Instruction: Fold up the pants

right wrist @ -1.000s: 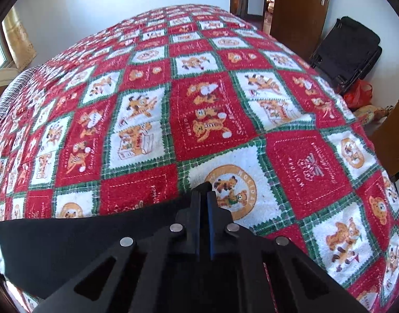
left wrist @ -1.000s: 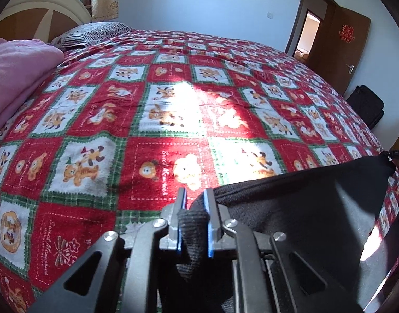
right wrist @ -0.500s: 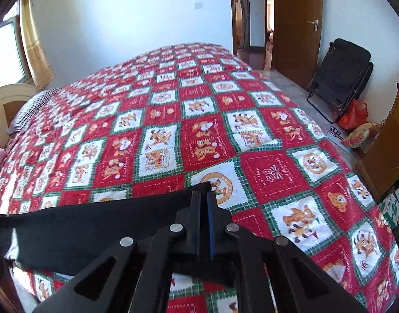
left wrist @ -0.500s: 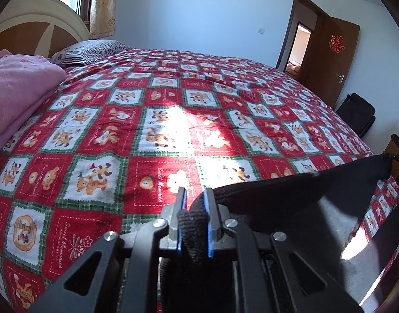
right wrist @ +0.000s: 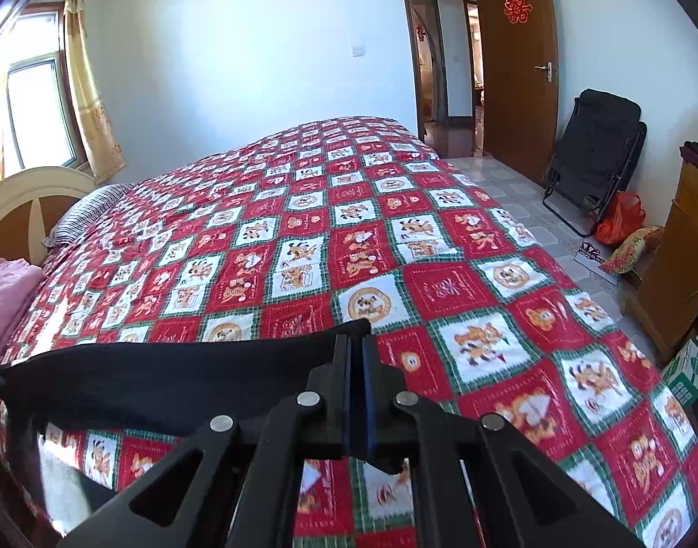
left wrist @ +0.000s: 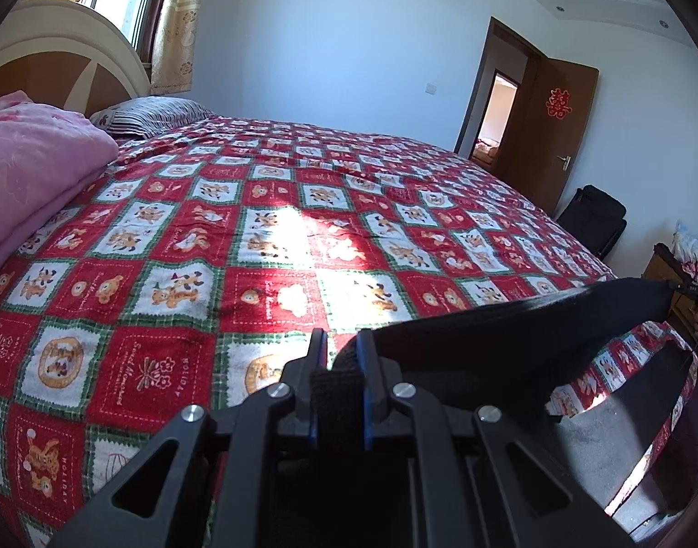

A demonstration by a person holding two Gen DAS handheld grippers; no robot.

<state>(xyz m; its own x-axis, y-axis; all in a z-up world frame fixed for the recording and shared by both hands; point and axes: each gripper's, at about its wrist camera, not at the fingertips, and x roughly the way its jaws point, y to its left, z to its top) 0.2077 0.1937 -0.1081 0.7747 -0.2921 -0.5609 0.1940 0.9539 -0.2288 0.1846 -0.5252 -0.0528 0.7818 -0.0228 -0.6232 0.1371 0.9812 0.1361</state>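
Black pants (left wrist: pixel 509 342) hang stretched between my two grippers above the near edge of the bed. My left gripper (left wrist: pixel 341 342) is shut on a thick bunched corner of the black fabric, which fills the gap between its blue-lined fingers. In the right wrist view the pants (right wrist: pixel 166 379) run as a taut dark band off to the left, and my right gripper (right wrist: pixel 359 342) is shut tight on their other corner. The rest of the pants droops below both grippers, partly hidden by the gripper frames.
A red, white and green cartoon-patterned bedspread (left wrist: pixel 276 237) covers the wide bed. A pink quilt (left wrist: pixel 34 169) and a striped pillow (left wrist: pixel 152 114) lie by the headboard. A black folding chair (right wrist: pixel 595 155), an orange bag (right wrist: pixel 621 219) and a wooden cabinet (right wrist: pixel 678 246) stand on the right.
Both grippers have risen and tilted up, lifting the stretched pants off the bedspread. More of the room's walls and door now show, and the bed looks farther below.
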